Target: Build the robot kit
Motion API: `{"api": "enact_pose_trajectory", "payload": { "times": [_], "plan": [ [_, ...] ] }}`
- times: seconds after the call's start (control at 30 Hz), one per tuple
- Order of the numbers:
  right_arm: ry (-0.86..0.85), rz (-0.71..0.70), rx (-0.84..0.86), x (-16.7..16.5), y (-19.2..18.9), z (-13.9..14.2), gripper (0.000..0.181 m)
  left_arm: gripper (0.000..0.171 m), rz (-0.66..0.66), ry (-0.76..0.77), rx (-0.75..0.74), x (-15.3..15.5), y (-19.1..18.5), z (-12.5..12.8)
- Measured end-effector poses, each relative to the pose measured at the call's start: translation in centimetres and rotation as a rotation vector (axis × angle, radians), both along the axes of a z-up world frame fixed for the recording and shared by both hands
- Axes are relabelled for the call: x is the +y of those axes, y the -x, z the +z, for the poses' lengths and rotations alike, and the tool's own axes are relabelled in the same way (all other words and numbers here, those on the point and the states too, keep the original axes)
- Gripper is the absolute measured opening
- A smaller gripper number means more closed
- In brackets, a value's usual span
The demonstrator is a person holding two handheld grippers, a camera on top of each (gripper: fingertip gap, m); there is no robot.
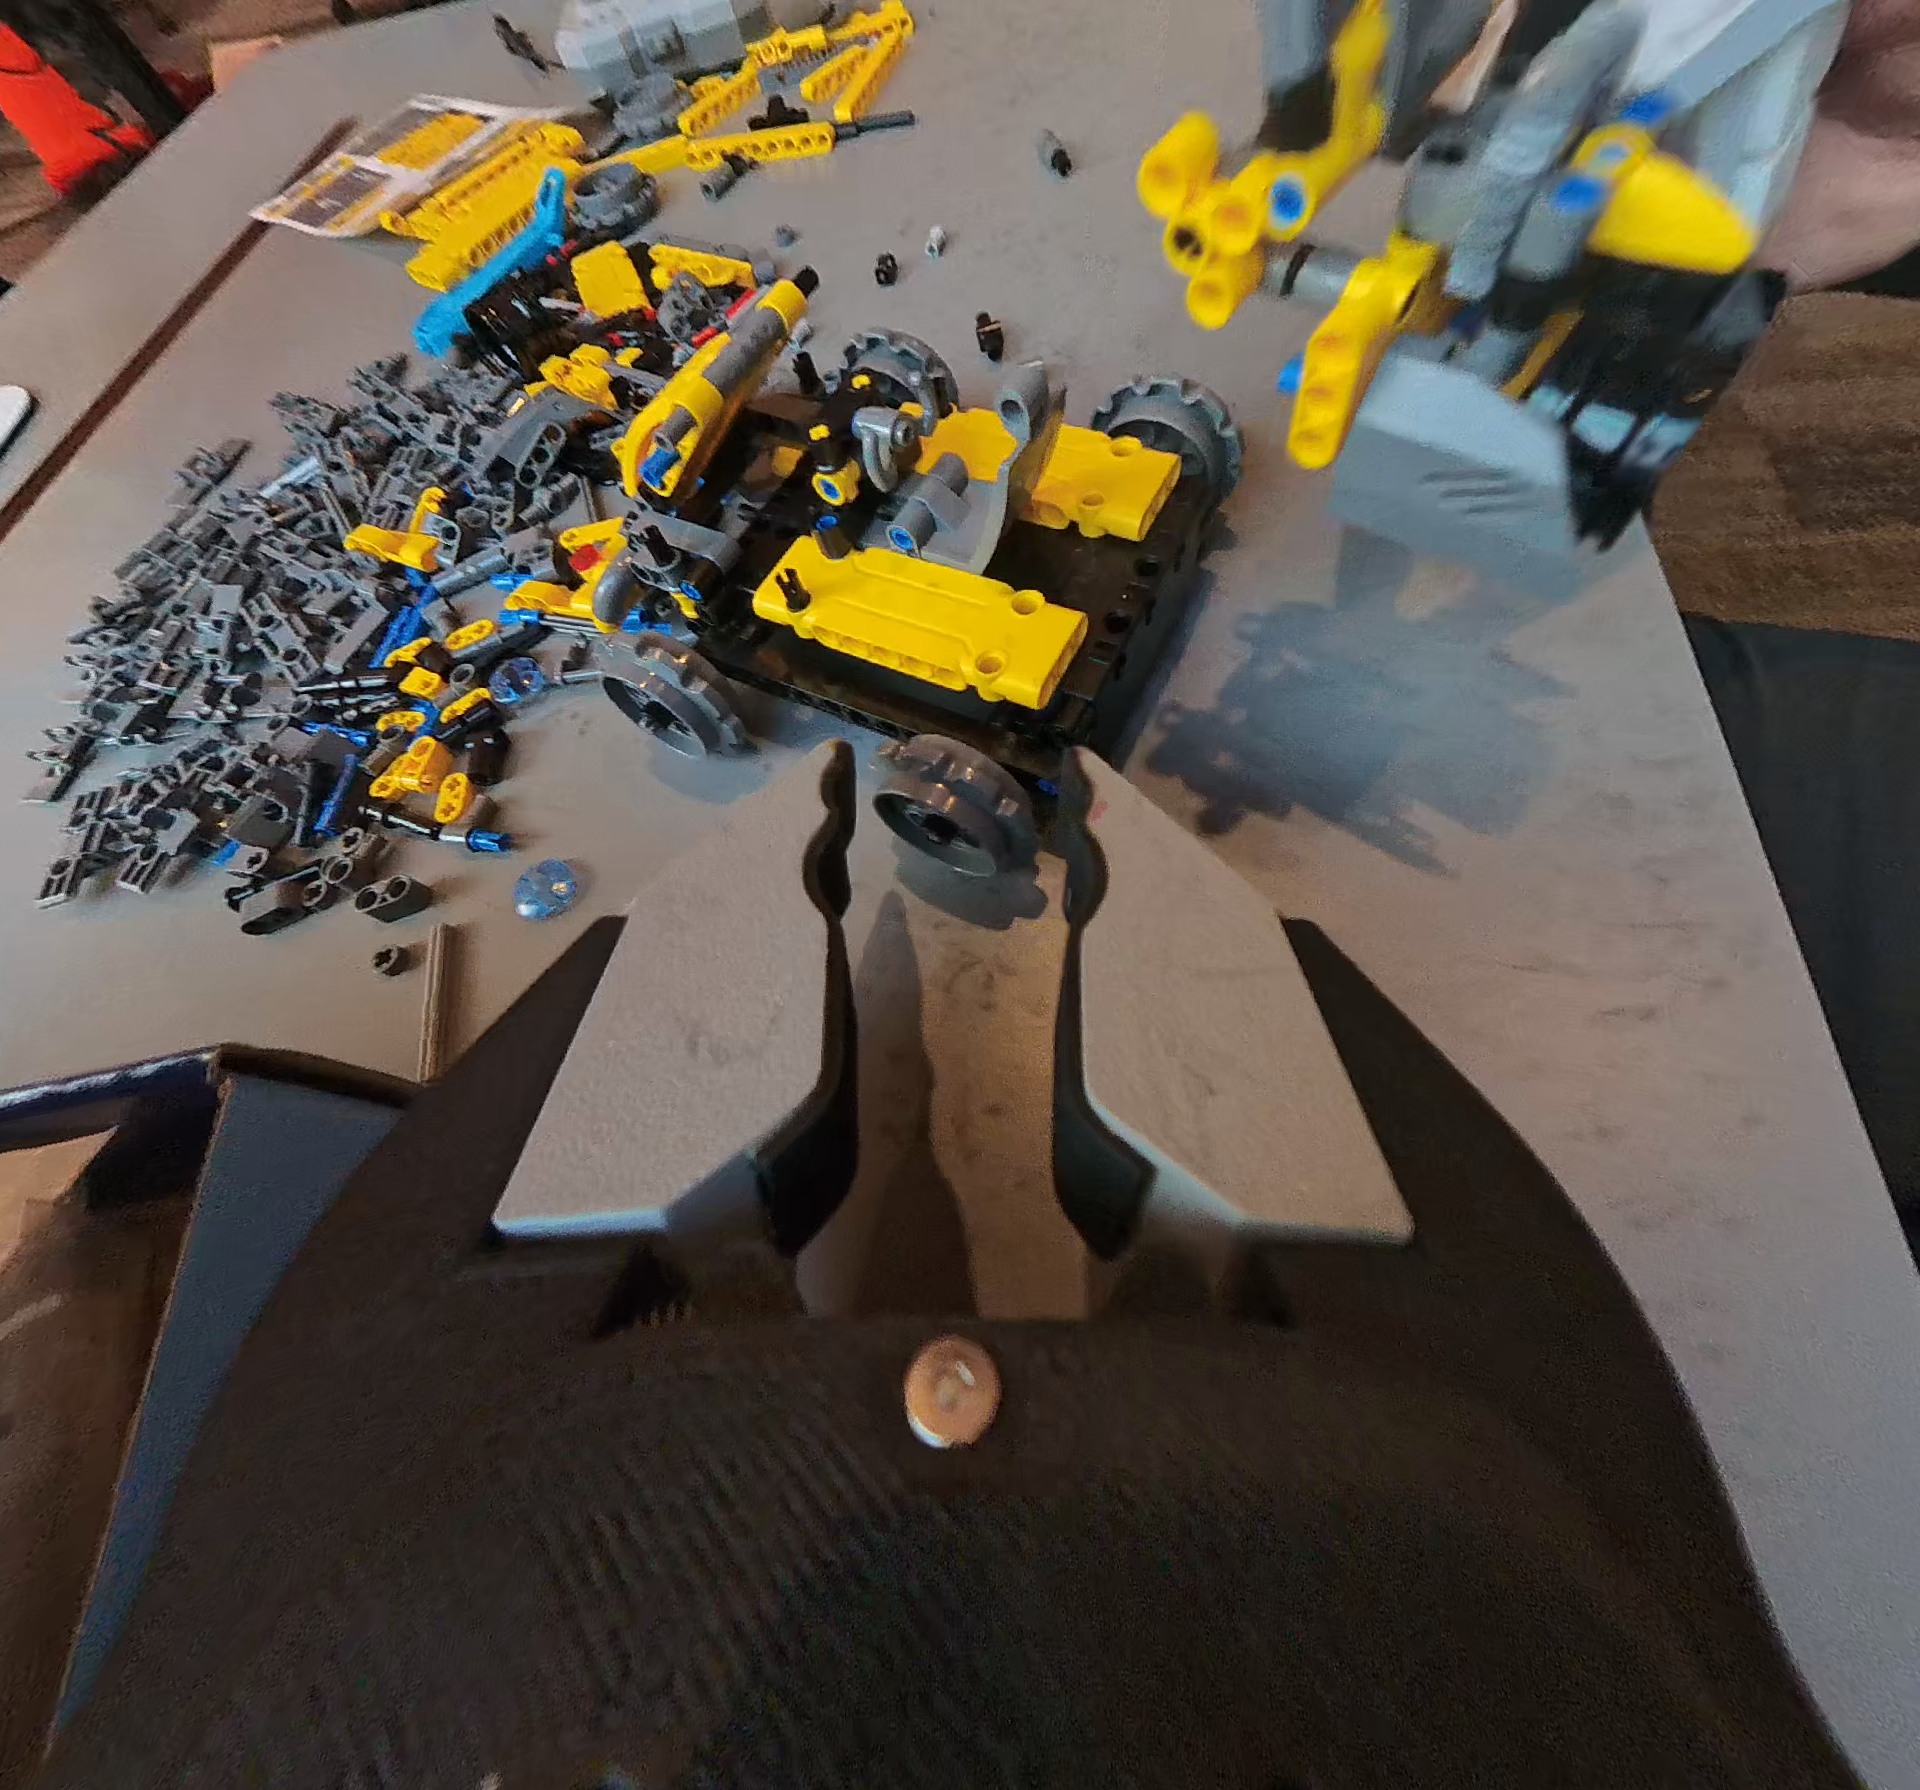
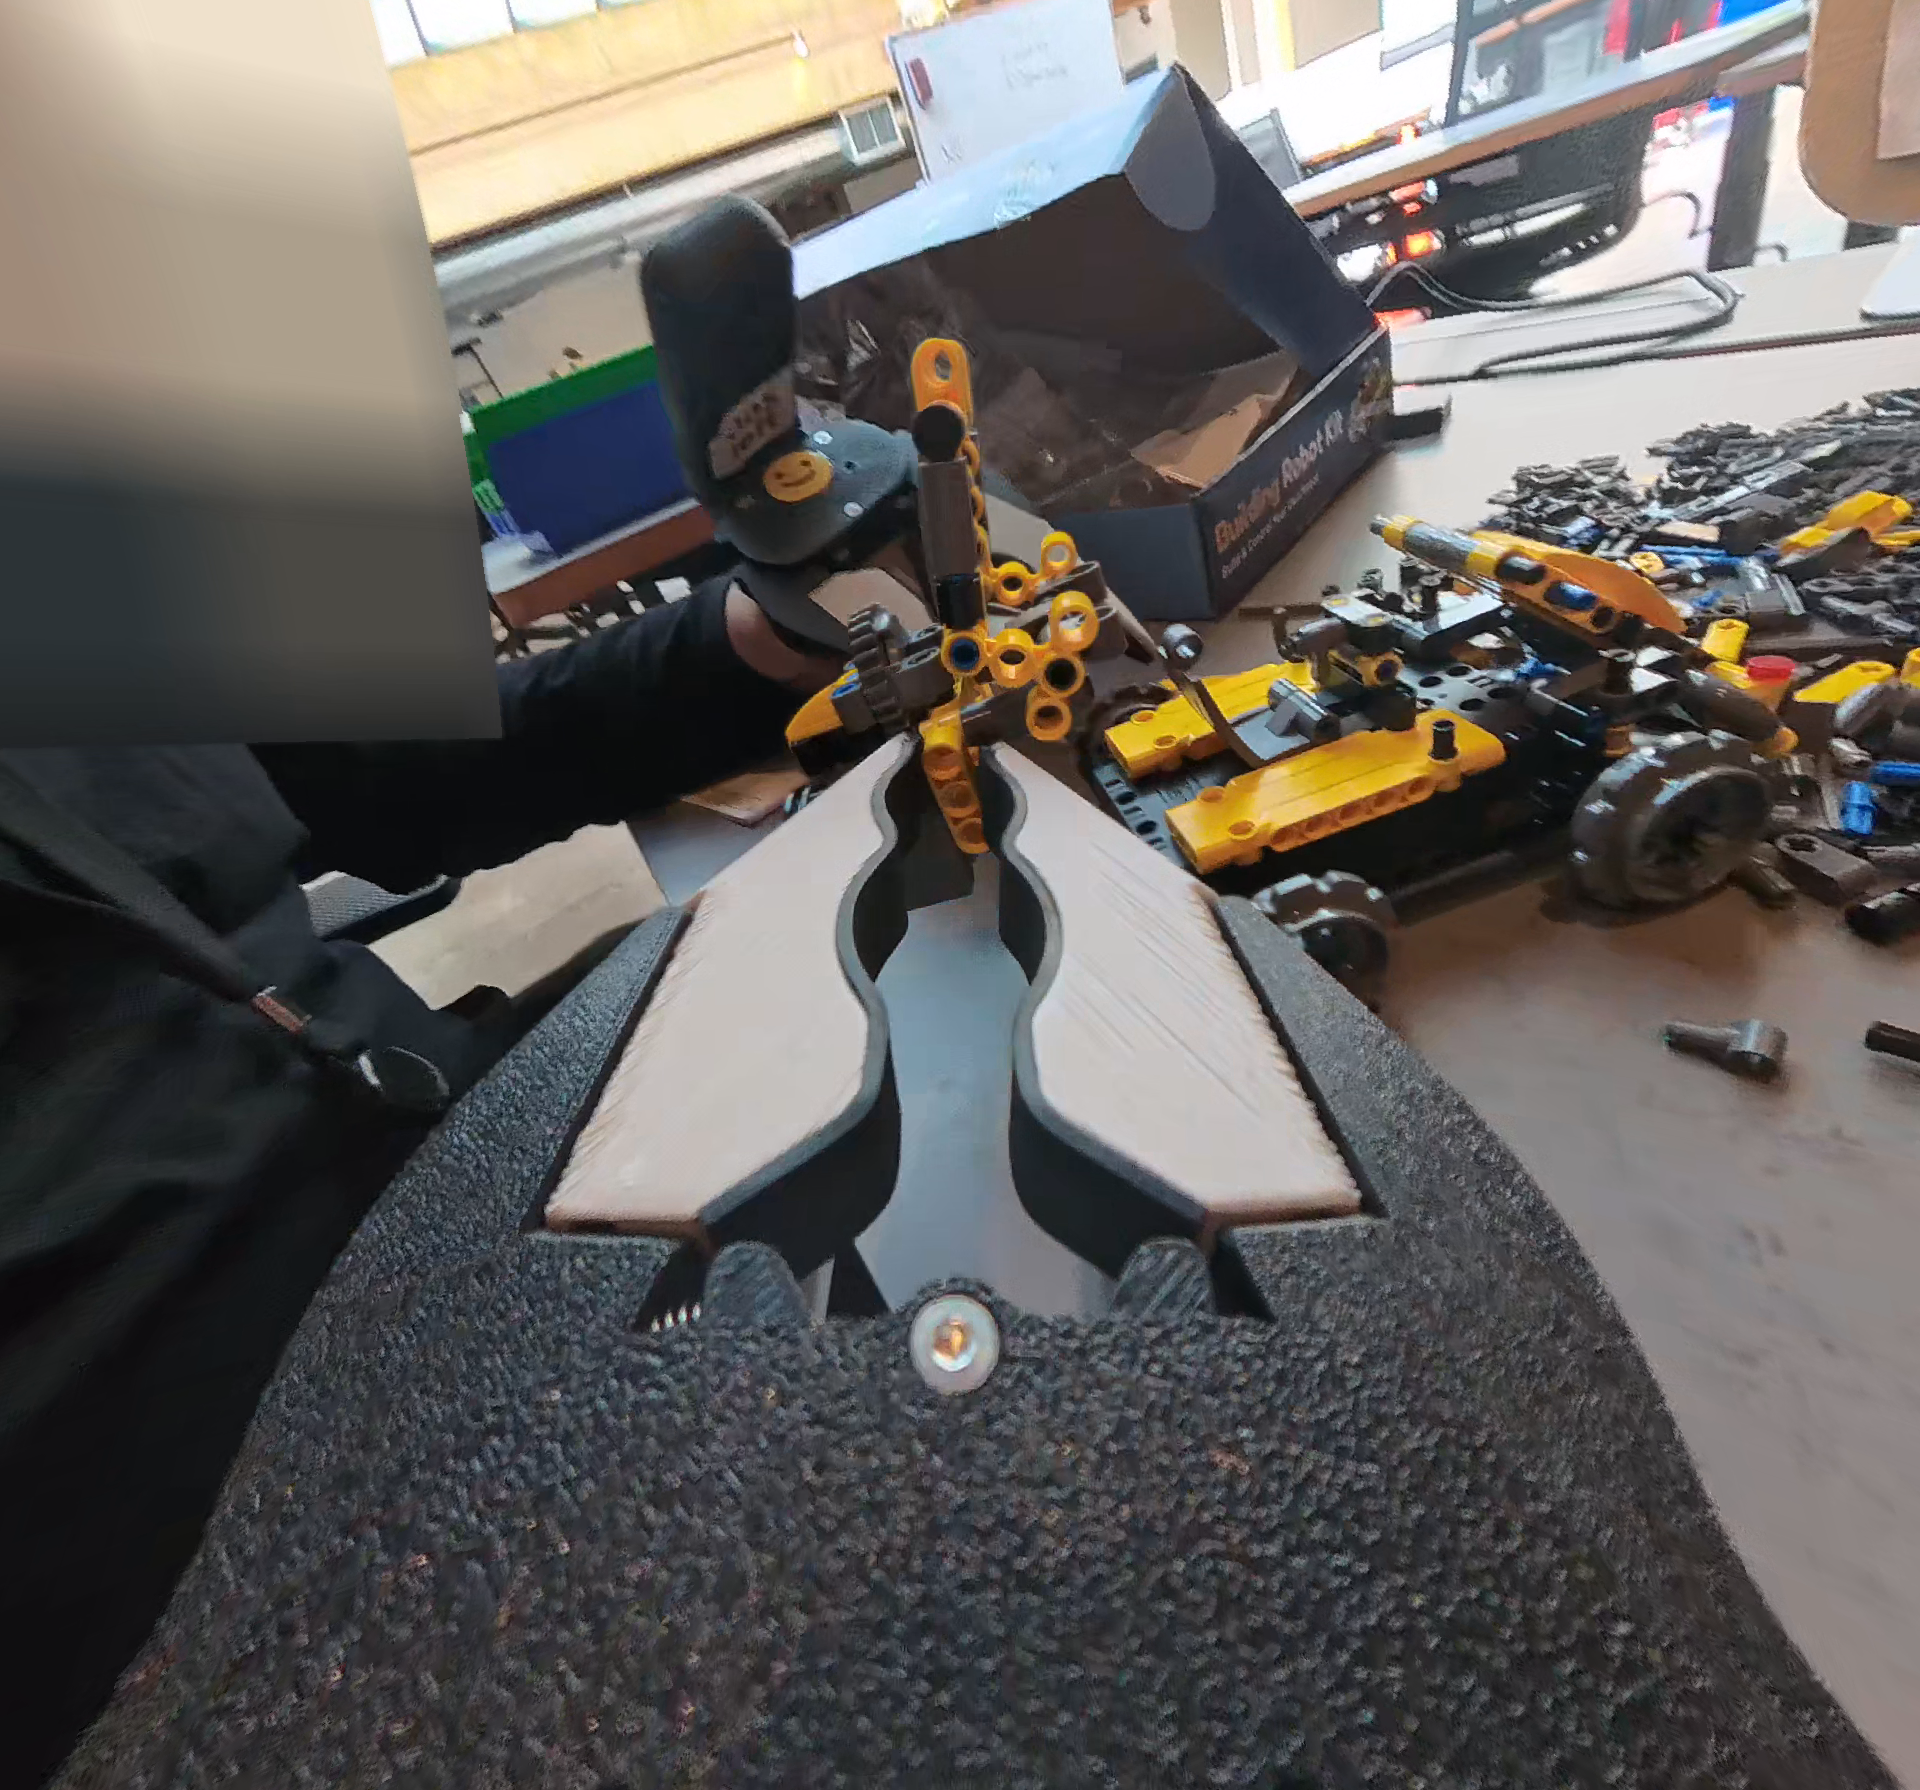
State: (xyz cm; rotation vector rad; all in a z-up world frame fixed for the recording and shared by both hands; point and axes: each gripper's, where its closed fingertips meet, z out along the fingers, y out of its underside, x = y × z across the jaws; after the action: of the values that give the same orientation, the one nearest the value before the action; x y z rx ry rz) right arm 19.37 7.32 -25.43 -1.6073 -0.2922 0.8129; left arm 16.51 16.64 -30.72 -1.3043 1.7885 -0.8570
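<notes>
A yellow and black toy vehicle chassis [image 1: 925,613] stands on the grey table [image 1: 1455,1013]. My left gripper [image 1: 956,784] is open, its tips on either side of the chassis's near grey sprocket wheel [image 1: 951,821]. My right gripper [image 2: 951,764] is shut on a yellow beam [image 2: 961,784] of a small yellow, black and grey assembly [image 2: 987,639], held above the table. This assembly shows blurred at the upper right of the left wrist view [image 1: 1236,202]. The chassis [image 2: 1351,774] lies to the right of it. The left gripper's black handle [image 2: 769,452] is behind it.
A heap of dark grey parts [image 1: 208,597] and yellow beams [image 1: 769,109] lies left of and behind the chassis. An open dark blue box [image 2: 1143,338] stands at the table's far side. A person's black sleeve [image 2: 623,701] reaches in. Loose pins [image 2: 1730,1044] lie on the table. The tips of one gripper are about 12 cm away from the tips of the other.
</notes>
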Motion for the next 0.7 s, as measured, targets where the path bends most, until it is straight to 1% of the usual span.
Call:
{"api": "enact_pose_trajectory", "payload": {
  "times": [0.1,0.17,0.27,0.3,0.37,0.4,0.47,0.5,0.53,0.57,0.63,0.7],
  "plan": [
    [-0.077,0.051,0.096,-1.1,0.3,1.6,0.008,0.036,-0.020,-0.020,0.056,-0.3,-0.2,-1.0],
    [-0.112,0.072,0.151,-1.8,0.2,2.3,0.008,0.046,-0.031,-0.013,0.118,-0.4,-0.4,-1.9],
    [-0.137,0.079,0.180,-2.4,0.1,2.7,0.009,0.049,-0.048,0.008,0.189,-0.6,-0.5,-2.9],
    [-0.140,0.087,0.185,-2.6,0.2,2.7,0.009,0.047,-0.052,0.008,0.193,-0.6,-0.5,-3.0],
    [-0.144,0.110,0.192,-3.0,0.5,2.9,0.009,0.036,-0.069,-0.006,0.179,-0.9,-0.5,-2.8],
    [-0.145,0.126,0.196,-3.3,0.7,3.0,0.008,0.036,-0.093,-0.022,0.179,-1.3,-0.3,-2.8],
    [-0.144,0.156,0.202,-3.8,1.0,3.2,0.009,0.035,-0.181,-0.062,0.179,-2.6,0.2,-3.0],
    [-0.144,0.166,0.201,-4.0,1.0,3.2,0.009,0.028,-0.221,-0.090,0.179,-3.3,0.5,-3.1],
    [-0.143,0.184,0.200,-4.3,1.0,3.2,0.009,0.026,-0.263,-0.111,0.186,-4.0,1.0,-3.3],
    [-0.141,0.202,0.197,-4.6,1.1,3.2,0.009,0.018,-0.283,-0.130,0.184,-4.4,1.2,-3.3],
    [-0.131,0.232,0.183,-5.2,1.0,3.1,0.009,0.022,-0.275,-0.160,0.166,-4.5,1.2,-3.2],
    [-0.122,0.268,0.180,-5.9,0.8,3.2,0.009,0.027,-0.276,-0.145,0.170,-4.6,1.4,-3.2]
  ]
}}
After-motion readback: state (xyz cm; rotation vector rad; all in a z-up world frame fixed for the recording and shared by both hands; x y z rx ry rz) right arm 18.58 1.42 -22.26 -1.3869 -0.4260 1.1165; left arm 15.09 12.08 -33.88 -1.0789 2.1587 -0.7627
